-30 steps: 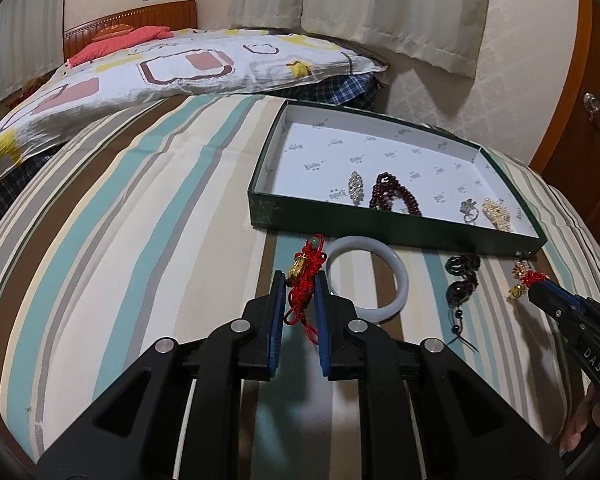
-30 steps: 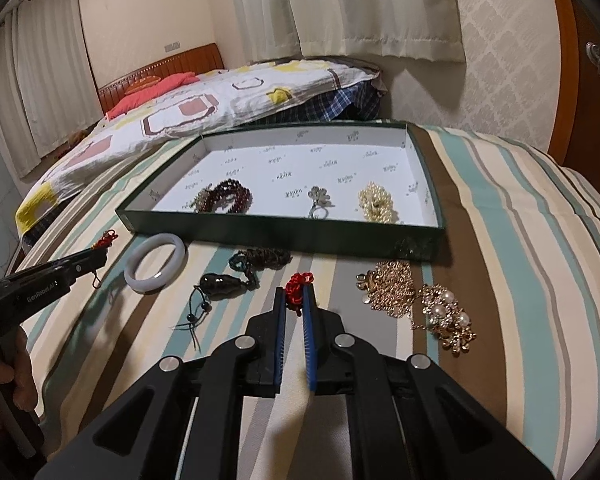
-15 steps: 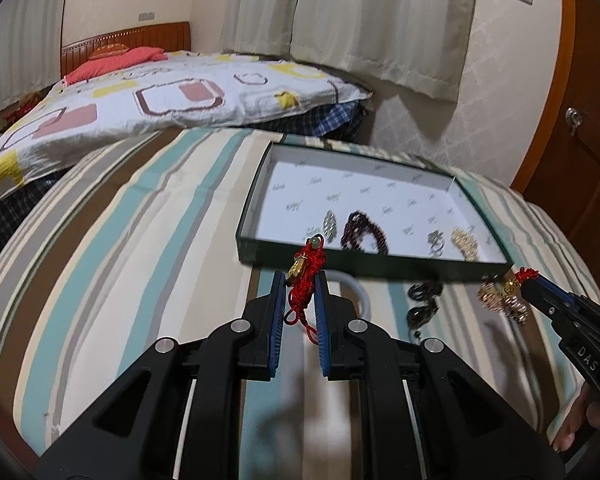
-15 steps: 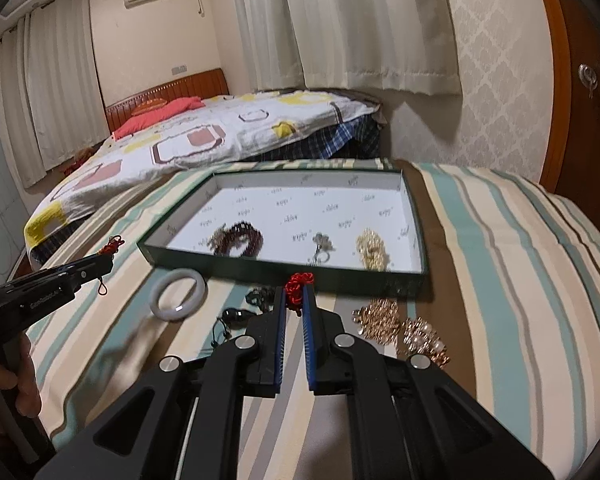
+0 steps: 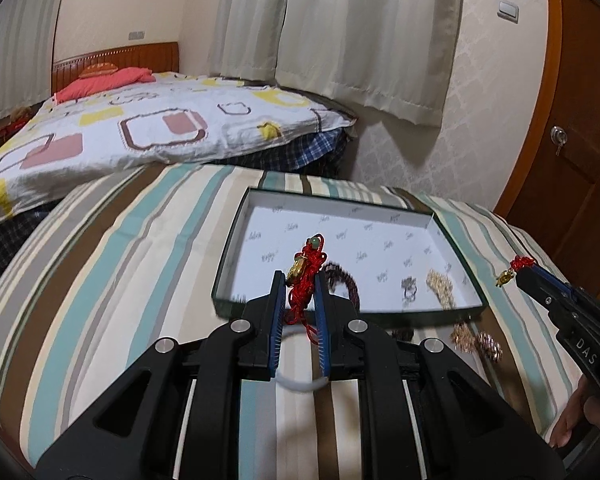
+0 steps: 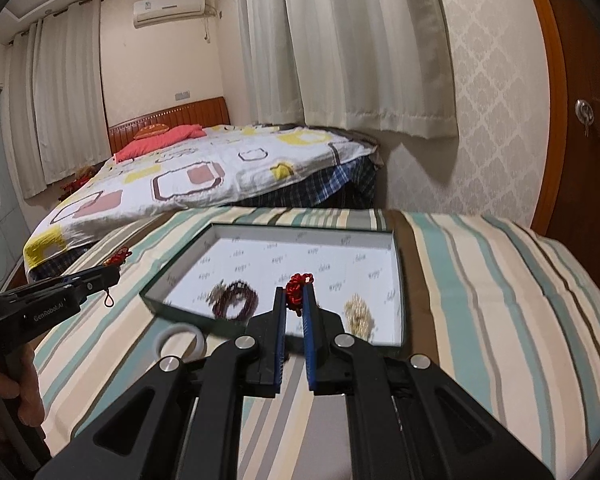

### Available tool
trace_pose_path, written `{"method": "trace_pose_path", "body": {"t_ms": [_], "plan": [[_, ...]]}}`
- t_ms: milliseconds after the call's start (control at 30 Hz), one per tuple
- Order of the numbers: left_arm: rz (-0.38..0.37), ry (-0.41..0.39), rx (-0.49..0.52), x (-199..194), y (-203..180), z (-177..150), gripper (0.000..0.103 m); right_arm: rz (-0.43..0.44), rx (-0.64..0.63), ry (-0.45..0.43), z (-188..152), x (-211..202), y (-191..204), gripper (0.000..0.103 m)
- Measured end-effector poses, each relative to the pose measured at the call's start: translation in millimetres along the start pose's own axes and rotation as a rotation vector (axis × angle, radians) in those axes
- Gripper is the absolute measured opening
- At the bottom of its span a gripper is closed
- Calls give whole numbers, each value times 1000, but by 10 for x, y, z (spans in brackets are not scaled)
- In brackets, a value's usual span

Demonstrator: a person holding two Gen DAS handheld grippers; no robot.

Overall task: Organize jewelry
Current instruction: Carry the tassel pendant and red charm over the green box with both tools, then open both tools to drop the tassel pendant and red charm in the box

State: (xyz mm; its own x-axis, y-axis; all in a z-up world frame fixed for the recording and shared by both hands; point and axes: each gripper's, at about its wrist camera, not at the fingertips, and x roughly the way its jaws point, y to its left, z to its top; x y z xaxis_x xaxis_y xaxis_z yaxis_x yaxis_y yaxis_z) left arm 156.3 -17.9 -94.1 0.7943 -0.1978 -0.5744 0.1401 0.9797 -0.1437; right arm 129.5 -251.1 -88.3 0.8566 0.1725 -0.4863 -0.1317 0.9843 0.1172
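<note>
My left gripper (image 5: 298,280) is shut on a red knotted charm (image 5: 305,280) with a gold piece and a green bead, held above the near rim of the green jewelry box (image 5: 340,312). My right gripper (image 6: 294,294) is shut on a second red knotted charm (image 6: 296,290), also held over the box (image 6: 398,280). It shows at the right of the left wrist view (image 5: 518,270). Inside the box lie a dark bead bracelet (image 6: 236,302), a small silver piece (image 5: 408,286) and a pale gold piece (image 6: 358,314).
A white bangle (image 6: 180,338) lies on the striped bedspread (image 6: 500,280) before the box. Gold pieces (image 5: 476,340) lie near its right front corner. A second bed with a patterned quilt (image 6: 204,172) stands behind; a wooden door (image 6: 588,120) is at the right.
Both grippers have risen and drawn back from the bedspread with their charms; the box and loose jewelry now look farther below.
</note>
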Motion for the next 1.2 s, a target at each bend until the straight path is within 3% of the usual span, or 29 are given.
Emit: {"method": "trace_pose_path", "body": {"t_ms": [633, 933, 1200], "plan": [[14, -4, 14, 773, -90, 473, 15, -31, -6, -24, 360, 726, -200, 9], [54, 79, 13, 1452, -21, 461, 15, -46, 15, 44, 264, 1290, -310, 9], [76, 154, 9, 1805, 36, 403, 15, -51, 25, 126, 183, 1607, -358, 9]]}}
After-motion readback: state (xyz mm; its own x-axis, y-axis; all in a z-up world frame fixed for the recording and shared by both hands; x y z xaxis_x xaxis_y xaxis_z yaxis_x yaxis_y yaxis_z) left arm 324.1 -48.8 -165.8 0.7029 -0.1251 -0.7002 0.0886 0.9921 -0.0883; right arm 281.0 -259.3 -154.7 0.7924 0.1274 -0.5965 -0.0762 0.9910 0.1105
